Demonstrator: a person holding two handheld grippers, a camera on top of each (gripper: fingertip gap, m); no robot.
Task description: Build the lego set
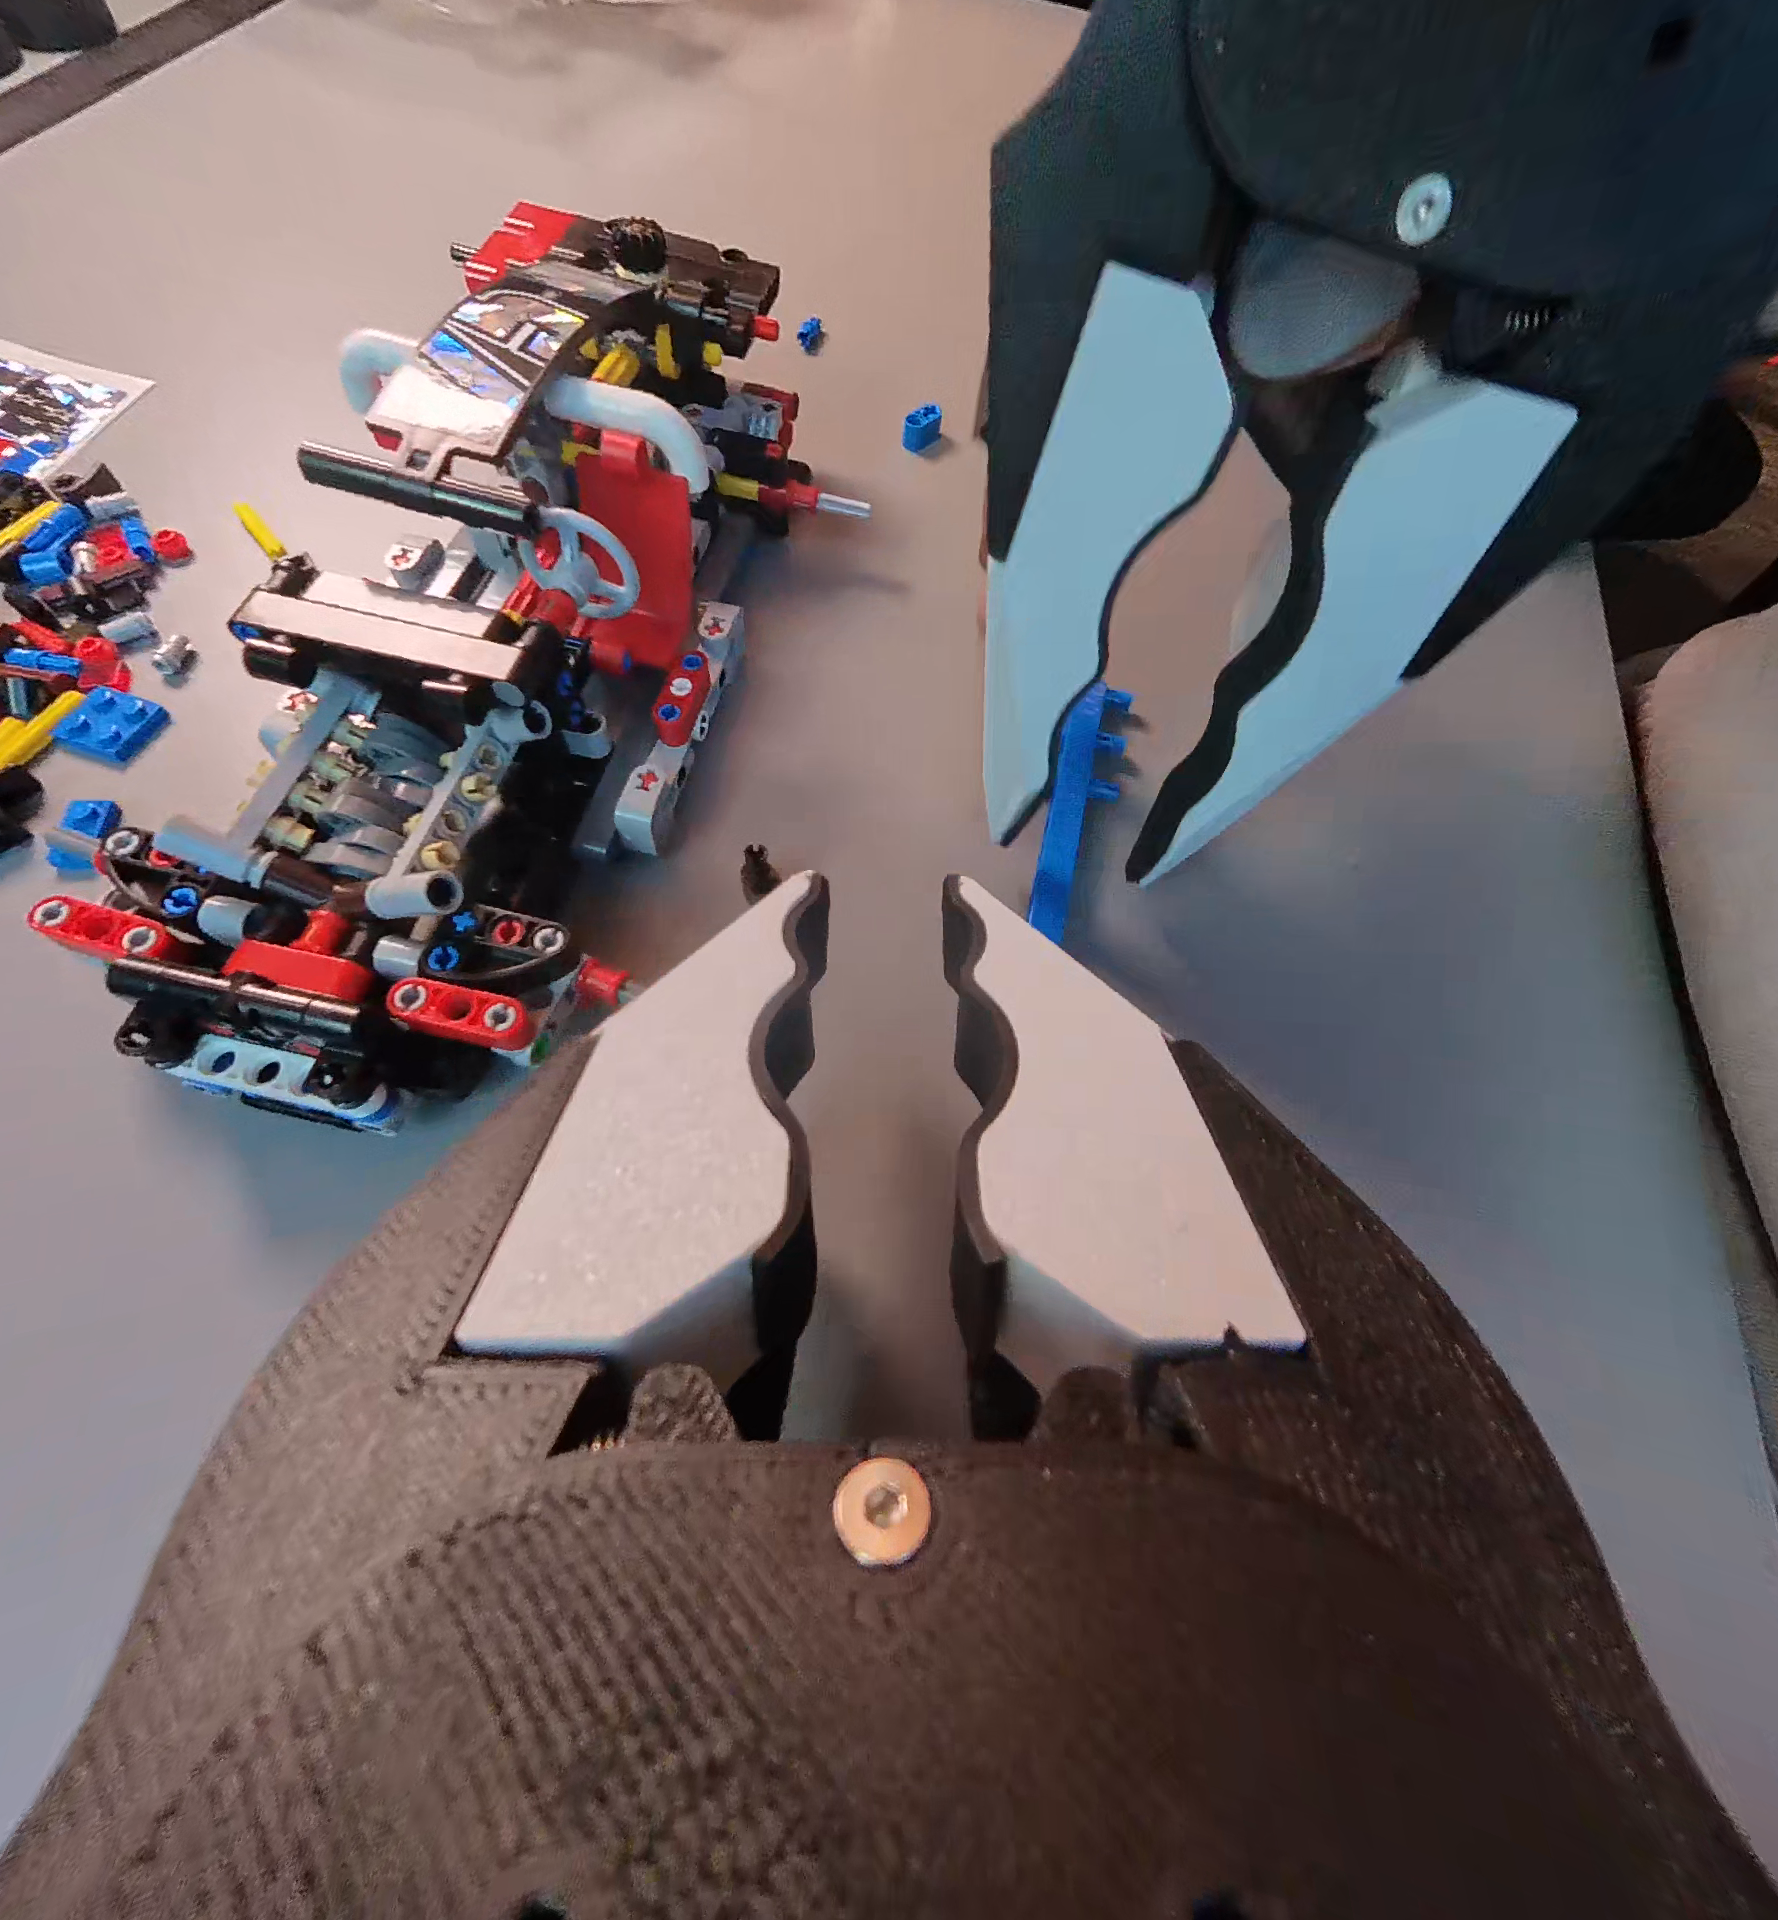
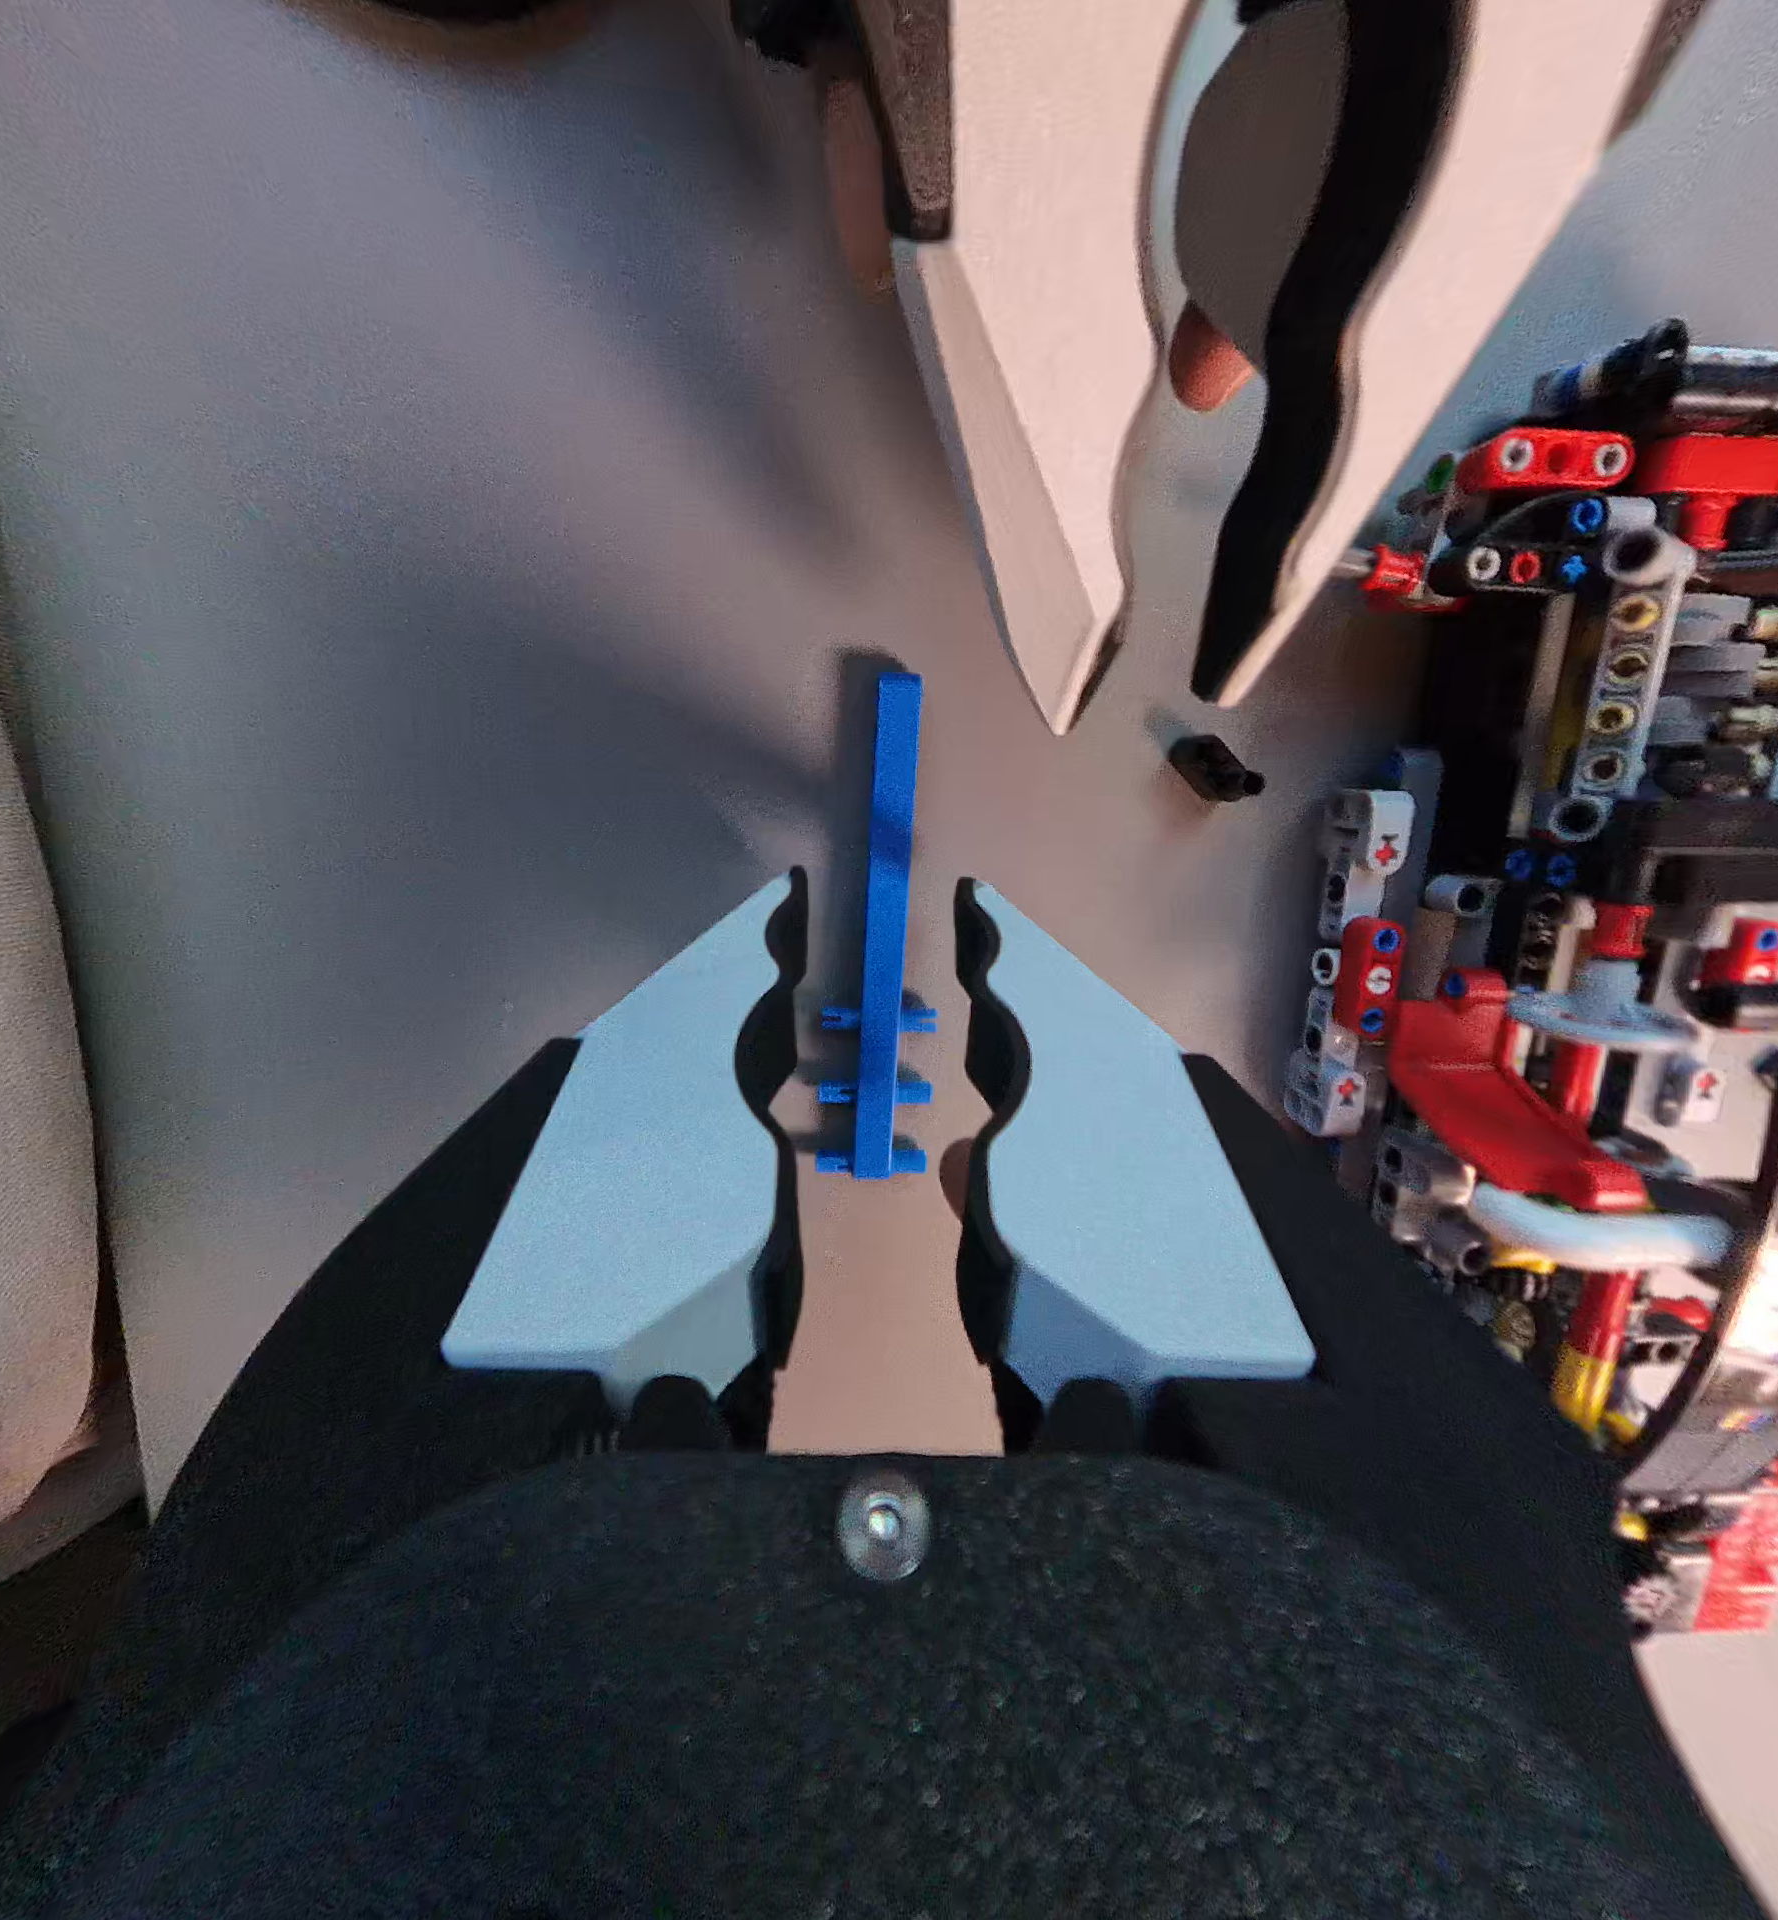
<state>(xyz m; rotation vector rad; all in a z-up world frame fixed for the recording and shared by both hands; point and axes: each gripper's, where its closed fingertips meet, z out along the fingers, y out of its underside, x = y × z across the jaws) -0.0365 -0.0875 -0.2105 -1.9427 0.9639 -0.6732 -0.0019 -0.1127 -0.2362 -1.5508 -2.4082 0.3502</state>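
The long blue plastic beam with side pins (image 2: 890, 935) is seen standing on edge on the grey counter (image 1: 1384, 1039), between the parted fingers of the right tool (image 2: 880, 894), untouched by either. The left tool (image 1: 885, 894) is held apart and empty nearby. The part-built red, black and grey lego car (image 1: 469, 665) lies beside, with a small black pin (image 2: 1212, 767) near it.

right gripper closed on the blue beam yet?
No. The right gripper is open, with the blue beam standing between its fingers with gaps either side.

Glossy plastic blue beam (image 2: 890, 935) on smooth matt table (image 2: 449, 623) (grey).
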